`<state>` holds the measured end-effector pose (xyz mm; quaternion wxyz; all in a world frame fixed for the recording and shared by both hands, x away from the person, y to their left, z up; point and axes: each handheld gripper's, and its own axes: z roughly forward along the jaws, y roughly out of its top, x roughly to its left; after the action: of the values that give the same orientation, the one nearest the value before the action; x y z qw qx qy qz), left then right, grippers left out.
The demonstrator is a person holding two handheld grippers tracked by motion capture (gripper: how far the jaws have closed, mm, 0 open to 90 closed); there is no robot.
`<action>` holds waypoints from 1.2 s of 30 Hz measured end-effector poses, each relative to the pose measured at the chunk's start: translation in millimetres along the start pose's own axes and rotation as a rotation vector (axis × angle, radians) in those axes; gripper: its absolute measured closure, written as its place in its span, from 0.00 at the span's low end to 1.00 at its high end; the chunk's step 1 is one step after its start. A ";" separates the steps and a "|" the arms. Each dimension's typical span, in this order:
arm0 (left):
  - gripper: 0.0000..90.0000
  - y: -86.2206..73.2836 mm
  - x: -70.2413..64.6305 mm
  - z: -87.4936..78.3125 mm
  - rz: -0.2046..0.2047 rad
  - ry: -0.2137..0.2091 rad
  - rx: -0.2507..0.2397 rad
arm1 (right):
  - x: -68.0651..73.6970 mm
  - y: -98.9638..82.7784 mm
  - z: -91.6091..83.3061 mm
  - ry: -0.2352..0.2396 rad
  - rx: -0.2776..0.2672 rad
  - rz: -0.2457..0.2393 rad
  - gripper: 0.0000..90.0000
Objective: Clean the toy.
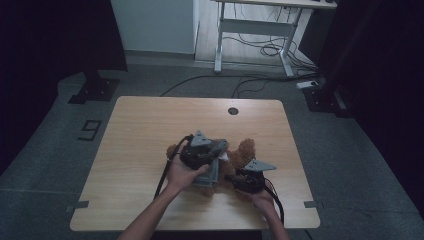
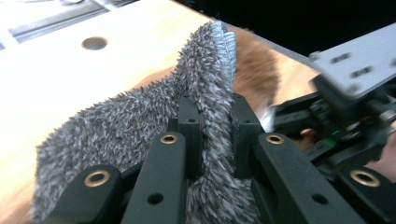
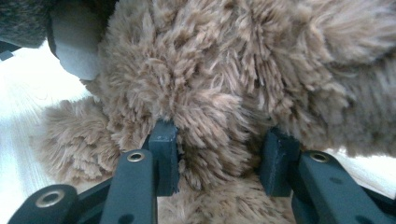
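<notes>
Two grippers meet over a brown plush teddy bear (image 1: 243, 152) that lies on the light wooden surface (image 1: 140, 130), a little toward the person's side of the round cable hole (image 1: 233, 111) set near the far edge. The left gripper (image 1: 212, 152) sits just to the hole's near side, over the bear's left part, and in the left gripper view its jaws are pinching a fold of grey fuzzy fabric (image 2: 140, 126), pressed nearly together with the pile bulging out above and below the pads (image 2: 190, 122). That grey fabric rises in a peak with a stitched blue-grey edge, and the brown fur (image 2: 254, 70) shows directly behind it. The right gripper (image 1: 241, 176) lies nearer the person than the hole and to its right, touching the bear's near side. In the right gripper view its jaws stand partly spread with a thick tuft of the bear's fur (image 3: 219, 140) between them, both pads (image 3: 164, 154) sunk into the pile. A pale tag-like patch (image 3: 77, 46) shows at the upper left of that view, beside the fur. The person's left hand (image 1: 182, 176) grips the left gripper from below the bear.
</notes>
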<state>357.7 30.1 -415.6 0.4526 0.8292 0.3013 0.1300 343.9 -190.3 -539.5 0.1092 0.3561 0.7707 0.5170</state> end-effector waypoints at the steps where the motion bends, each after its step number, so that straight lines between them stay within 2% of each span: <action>1: 0.87 3.6 -4.5 6.1 0.007 -0.009 0.003 | -0.1 -0.2 -0.1 0.001 -0.001 -0.001 0.63; 4: 0.87 12.7 -14.3 26.3 0.057 -0.011 0.040 | -0.6 -0.5 -0.3 0.005 -0.001 -0.001 0.63; 6: 0.87 14.7 -15.6 39.5 0.070 0.004 0.070 | -0.7 -0.8 -0.8 0.005 0.000 -0.003 0.63; 9: 0.87 8.8 -7.0 52.3 0.044 0.020 0.119 | -1.2 -1.4 -1.7 0.009 0.006 -0.002 0.64; 11: 0.87 0.6 4.1 52.4 -0.013 0.000 0.098 | -1.5 -1.4 -1.6 0.008 0.009 0.000 0.64; 12: 0.87 -1.8 8.0 50.2 -0.034 -0.002 0.087 | -1.6 -1.5 -1.1 0.006 0.008 -0.001 0.65; 14: 0.87 -5.4 13.3 44.3 -0.043 0.027 0.078 | -1.8 -1.5 -1.1 0.005 0.011 0.000 0.65; 16: 0.87 -10.0 19.9 37.2 -0.048 0.064 0.088 | -2.0 -1.6 -1.1 0.007 0.012 0.004 0.66; 21: 0.87 -25.8 36.6 21.8 -0.072 0.106 0.098 | -2.1 -1.6 -1.2 0.006 0.016 0.003 0.66; 27: 0.87 -38.3 51.0 -2.9 -0.085 0.140 0.068 | -2.6 -1.5 -1.4 0.008 0.019 0.007 0.66; 31: 0.87 -46.3 62.7 -23.3 -0.114 0.158 0.035 | -2.6 -1.6 -1.9 0.008 0.025 0.010 0.67; 36: 0.87 -64.3 80.8 -47.0 -0.160 0.197 0.007 | -2.9 -2.2 -1.9 0.008 0.030 0.015 0.68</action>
<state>373.6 137.9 -447.3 0.4268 0.7874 0.4098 0.1731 344.1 -194.1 -541.2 0.0971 0.3614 0.7760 0.5077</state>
